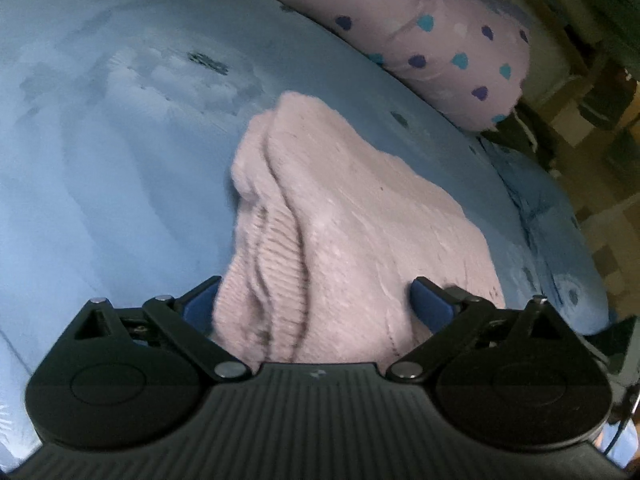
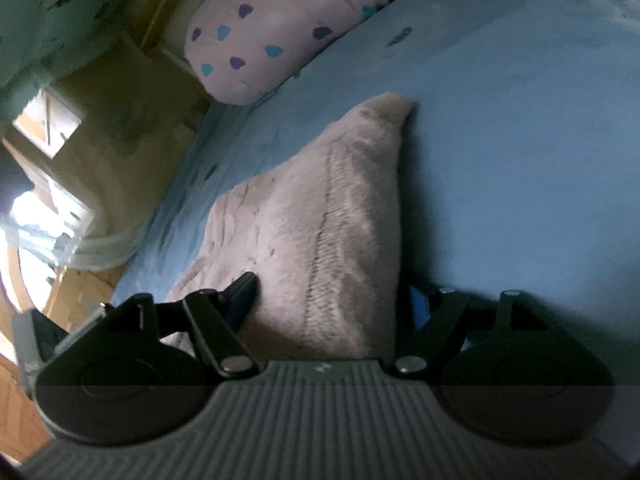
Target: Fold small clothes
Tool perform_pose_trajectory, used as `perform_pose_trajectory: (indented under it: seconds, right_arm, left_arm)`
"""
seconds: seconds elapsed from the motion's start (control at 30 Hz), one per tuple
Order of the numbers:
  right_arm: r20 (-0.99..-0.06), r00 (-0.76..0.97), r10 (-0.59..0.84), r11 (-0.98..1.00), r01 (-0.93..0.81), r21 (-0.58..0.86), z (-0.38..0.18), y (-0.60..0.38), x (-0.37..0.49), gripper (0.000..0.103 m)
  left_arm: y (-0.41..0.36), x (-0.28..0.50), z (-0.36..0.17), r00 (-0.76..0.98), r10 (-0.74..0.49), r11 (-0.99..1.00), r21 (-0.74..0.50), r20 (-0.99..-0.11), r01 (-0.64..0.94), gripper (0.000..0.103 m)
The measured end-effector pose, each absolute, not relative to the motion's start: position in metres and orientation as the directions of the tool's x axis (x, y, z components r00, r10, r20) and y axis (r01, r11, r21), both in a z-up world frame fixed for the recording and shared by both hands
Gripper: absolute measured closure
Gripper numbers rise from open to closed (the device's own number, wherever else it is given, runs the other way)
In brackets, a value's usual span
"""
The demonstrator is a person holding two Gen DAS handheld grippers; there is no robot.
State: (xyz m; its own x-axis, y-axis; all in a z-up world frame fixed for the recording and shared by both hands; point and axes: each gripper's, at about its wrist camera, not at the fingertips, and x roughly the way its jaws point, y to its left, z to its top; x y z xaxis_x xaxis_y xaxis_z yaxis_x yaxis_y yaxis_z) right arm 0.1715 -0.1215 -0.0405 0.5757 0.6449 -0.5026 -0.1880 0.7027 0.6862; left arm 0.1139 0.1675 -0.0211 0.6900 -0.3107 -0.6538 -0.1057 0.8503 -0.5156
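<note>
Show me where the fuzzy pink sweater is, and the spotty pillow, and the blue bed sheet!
pink sweater (image 1: 352,208): left wrist view, on its flat knit middle.
spotty pillow (image 2: 260,36): right wrist view, on its rounded end.
blue bed sheet (image 2: 520,152): right wrist view, on a bare stretch.

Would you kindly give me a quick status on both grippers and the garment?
Left gripper and right gripper: jaws wide, pink knit garment between the fingers, grip not confirmed. Garment bunched on blue bedsheet. Spotted pillow beyond, apart from it.
</note>
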Motion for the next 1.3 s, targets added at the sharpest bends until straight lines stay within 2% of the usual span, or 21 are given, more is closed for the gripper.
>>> perform_pose_trajectory:
  seconds: [0.07,0.13,0.2,0.3,0.67,1.0,1.17,1.3]
  right_arm:
    - [-0.511,0.576,0.638,0.716,-0.199,0.669,-0.039,-0.114,0.173,0.026]
    - [-0.515,0.572,0.638,0.717,-0.198,0.668,-0.038,-0.111,0.174,0.030]
    - [-0.514,0.561,0.649,0.705,-0.188,0.684,-0.038,-0.112,0.175,0.043]
    - [-0.501,0.563,0.657,0.689,-0.180,0.702,-0.033,-0.115,0.173,0.053]
    - [-0.512,0.574,0.640,0.706,-0.175,0.686,0.007,-0.141,0.128,0.054]
    - [-0.524,0.582,0.622,0.692,-0.095,0.716,0.014,-0.207,0.046,0.054]
    - [-0.553,0.576,0.603,0.703,-0.057,0.708,0.017,-0.228,0.006,0.054]
    - [-0.594,0.575,0.563,0.745,-0.041,0.666,0.019,-0.236,-0.017,0.054]
  left_arm:
    - [0.164,0.114,-0.024,0.690,-0.319,0.853,-0.515,-0.650,-0.091,0.003]
    - [0.162,0.115,-0.025,0.688,-0.330,0.852,-0.518,-0.646,-0.077,0.013]
    - [0.162,0.115,-0.023,0.684,-0.351,0.838,-0.540,-0.639,-0.075,0.022]
    - [0.159,0.112,-0.018,0.673,-0.358,0.834,-0.546,-0.647,-0.082,0.028]
    - [0.111,0.077,0.004,0.558,-0.442,0.830,-0.557,-0.702,-0.044,0.034]
    - [0.050,-0.001,0.027,0.488,-0.496,0.835,-0.548,-0.718,0.041,0.038]
    - [0.024,-0.037,0.030,0.461,-0.493,0.854,-0.511,-0.738,0.095,0.038]
    - [0.015,-0.052,0.026,0.460,-0.440,0.891,-0.439,-0.772,0.116,0.037]
